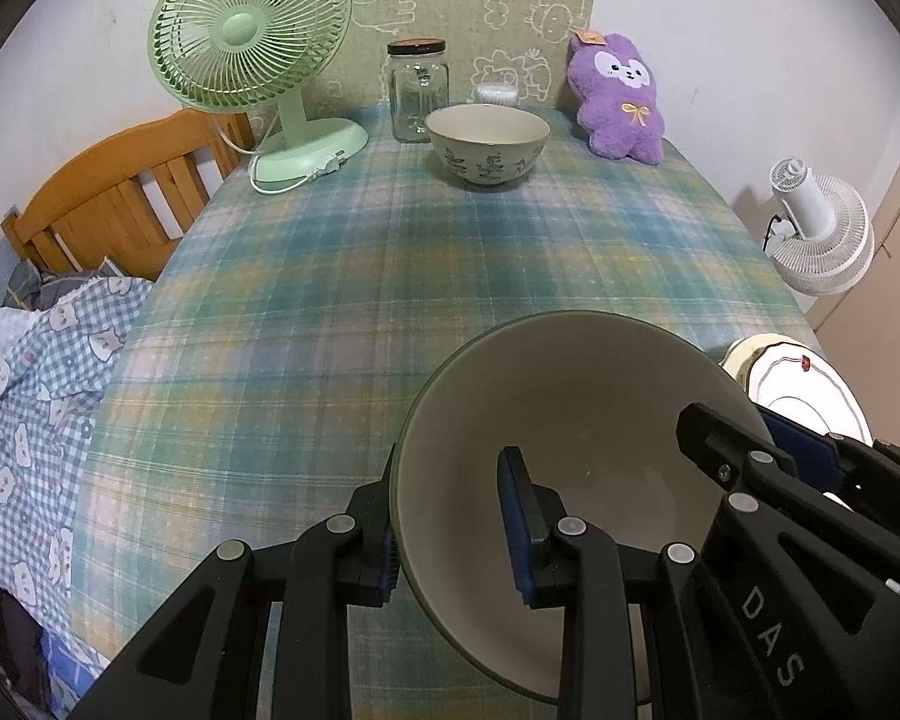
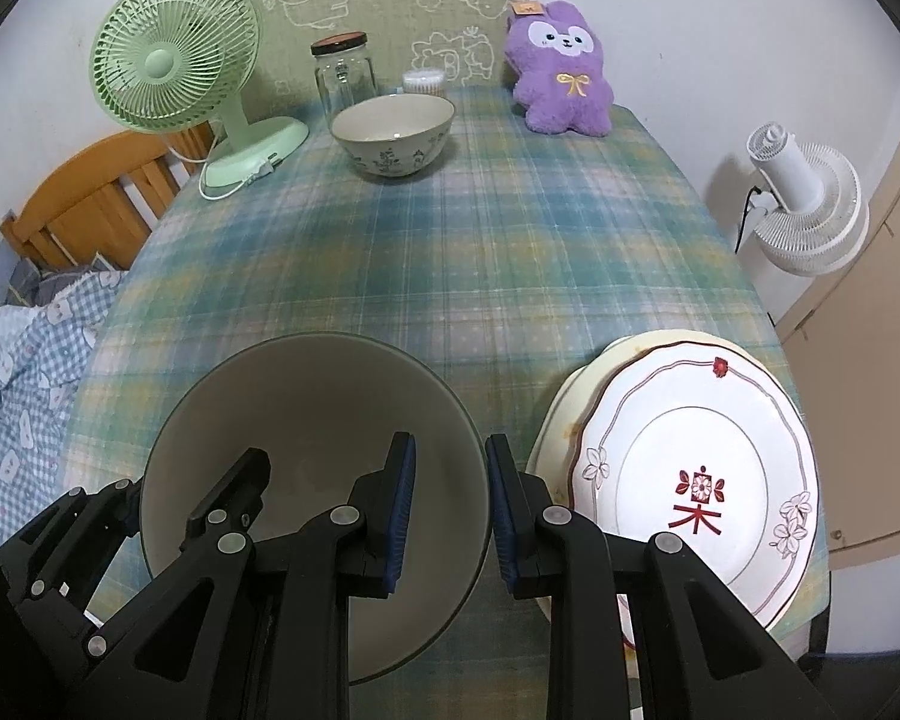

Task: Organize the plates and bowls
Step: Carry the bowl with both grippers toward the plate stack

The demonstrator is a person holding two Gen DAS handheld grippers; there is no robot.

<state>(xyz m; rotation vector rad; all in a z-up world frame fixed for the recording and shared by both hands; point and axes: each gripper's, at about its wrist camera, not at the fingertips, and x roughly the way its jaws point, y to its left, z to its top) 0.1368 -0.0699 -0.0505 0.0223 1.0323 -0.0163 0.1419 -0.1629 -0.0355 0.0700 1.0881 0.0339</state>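
A large grey-beige bowl (image 1: pixel 570 396) (image 2: pixel 306 408) with a dark green rim is held from two sides near the table's front edge. My left gripper (image 1: pixel 453 540) is shut on its left rim, one pad inside and one outside. My right gripper (image 2: pixel 450 516) is shut on its right rim in the same way. I cannot tell whether the bowl touches the cloth. A smaller floral bowl (image 1: pixel 486 144) (image 2: pixel 393 135) stands at the far end. A stack of plates (image 2: pixel 690 462) (image 1: pixel 798 384), the top one white with red marks, lies to the right of the held bowl.
On the plaid tablecloth (image 2: pixel 480 252) at the back stand a green fan (image 2: pixel 174 54), a glass jar (image 2: pixel 342 75), a small round tub (image 2: pixel 424 83) and a purple plush (image 2: pixel 561 78). A white fan (image 2: pixel 804 210) stands off the right edge. Checked bedding (image 1: pixel 36 396) lies to the left.
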